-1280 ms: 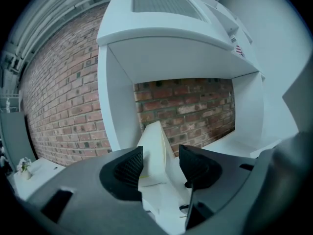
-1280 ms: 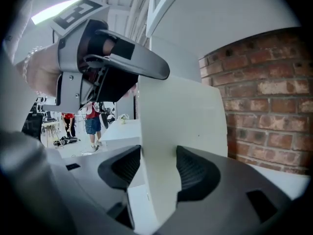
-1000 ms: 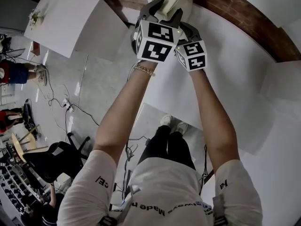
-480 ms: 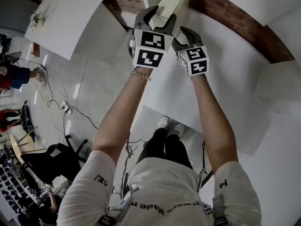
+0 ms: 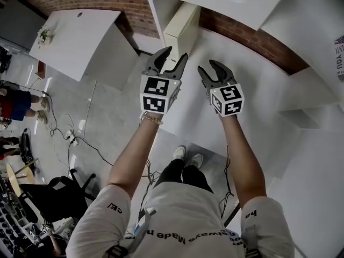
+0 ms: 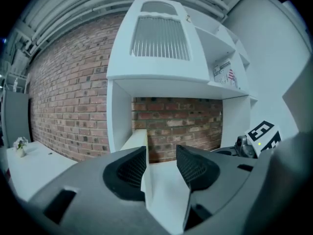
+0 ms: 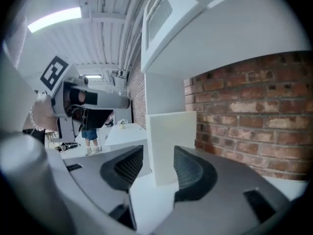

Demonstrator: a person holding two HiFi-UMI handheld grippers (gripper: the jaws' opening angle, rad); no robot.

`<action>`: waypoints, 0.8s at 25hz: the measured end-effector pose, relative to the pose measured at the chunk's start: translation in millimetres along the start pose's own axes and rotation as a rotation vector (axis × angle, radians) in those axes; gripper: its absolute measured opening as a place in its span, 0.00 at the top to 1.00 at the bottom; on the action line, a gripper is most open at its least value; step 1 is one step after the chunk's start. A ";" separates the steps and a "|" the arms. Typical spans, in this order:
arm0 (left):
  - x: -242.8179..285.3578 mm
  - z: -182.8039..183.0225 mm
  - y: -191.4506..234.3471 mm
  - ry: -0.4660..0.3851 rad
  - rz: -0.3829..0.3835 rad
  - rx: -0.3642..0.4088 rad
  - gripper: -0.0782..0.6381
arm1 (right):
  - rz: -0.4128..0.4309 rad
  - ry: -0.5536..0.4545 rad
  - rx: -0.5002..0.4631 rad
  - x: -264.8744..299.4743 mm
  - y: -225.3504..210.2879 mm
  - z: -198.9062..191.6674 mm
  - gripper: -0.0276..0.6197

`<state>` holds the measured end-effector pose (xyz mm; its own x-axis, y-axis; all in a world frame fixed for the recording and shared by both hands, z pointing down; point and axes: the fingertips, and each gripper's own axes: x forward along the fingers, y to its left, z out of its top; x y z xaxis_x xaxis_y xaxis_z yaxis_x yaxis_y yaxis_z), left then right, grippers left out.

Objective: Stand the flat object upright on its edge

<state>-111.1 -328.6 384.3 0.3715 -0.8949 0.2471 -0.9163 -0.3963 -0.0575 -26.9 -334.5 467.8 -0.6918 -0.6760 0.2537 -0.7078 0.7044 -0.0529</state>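
- The left gripper (image 5: 177, 51) has its jaws apart and holds nothing. They have just been closing. Its own view shows only the board's thin edge, out past the tips.
- The right gripper (image 5: 206, 65) is likewise released, with its jaws parted. They too have just been closing, with nothing between the pads. The board's broad face shows beyond them.
- There are two grippers, side by side and close together. Each carries one marker cube, so there are two cubes in all. Both grippers point toward the shelf unit (image 6: 156, 77).
- There is one board (image 7: 171, 136), pale and flat. It stands upright on its long edge, clear of both grippers.
- The board stands on the white table (image 5: 252, 106) at the mouth of the shelf unit's bottom bay. It is just beside the bay's side wall, on the left in the left gripper view.
- That bottom bay has nothing else in it that I can make out. Its back is open to the brick wall (image 6: 73, 97).
- To the right of the bay, the shelf unit's side shelves hold one small printed card (image 6: 222, 75).
- Well to the left of the shelf unit stands a second white table (image 5: 75, 26). One small flower pot (image 5: 42, 34) sits on it.
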 end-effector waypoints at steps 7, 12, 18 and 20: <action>-73.2 -1.5 -39.4 -0.052 -0.084 -0.058 0.74 | -0.035 -0.033 0.016 -98.8 12.8 32.0 0.72; -123.6 19.0 -58.9 -0.104 -0.101 -0.061 0.79 | -0.075 -0.079 0.042 -175.3 26.5 65.0 0.77; -166.0 40.1 -100.9 -0.143 -0.170 -0.047 0.82 | -0.124 -0.106 0.062 -244.5 49.2 93.5 0.81; -174.9 49.1 -114.2 -0.160 -0.201 -0.045 0.82 | -0.143 -0.124 0.062 -263.4 54.1 105.3 0.82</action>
<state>-64.2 -136.9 300.1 0.5623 -0.8217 0.0930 -0.8262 -0.5630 0.0209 102.0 -141.0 296.4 -0.5929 -0.7926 0.1423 -0.8051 0.5870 -0.0848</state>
